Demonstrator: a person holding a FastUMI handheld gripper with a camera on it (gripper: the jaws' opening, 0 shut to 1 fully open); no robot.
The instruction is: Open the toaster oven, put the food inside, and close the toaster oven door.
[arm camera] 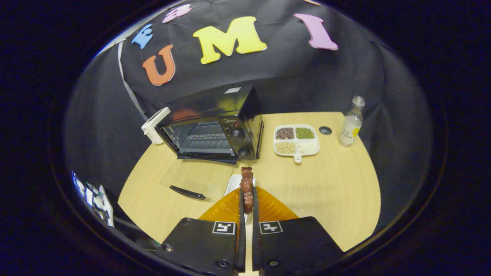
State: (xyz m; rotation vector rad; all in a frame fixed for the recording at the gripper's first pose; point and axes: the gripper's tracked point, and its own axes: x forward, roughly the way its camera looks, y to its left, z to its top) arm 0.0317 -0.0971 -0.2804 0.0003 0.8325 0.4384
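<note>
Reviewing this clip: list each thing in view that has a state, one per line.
Toaster oven: door fully open, lying flat.
Oven rack: bare.
Gripper: shut on the food.
Food: held above the small white plate.
Divided tray: filled.
Bottle: upright, capped.

A pale wood-grain surface with a rounded front edge stood against the booth's black cloth wall, which hung in soft folds behind its far edge. Light fell evenly, without hard shadows.
</note>
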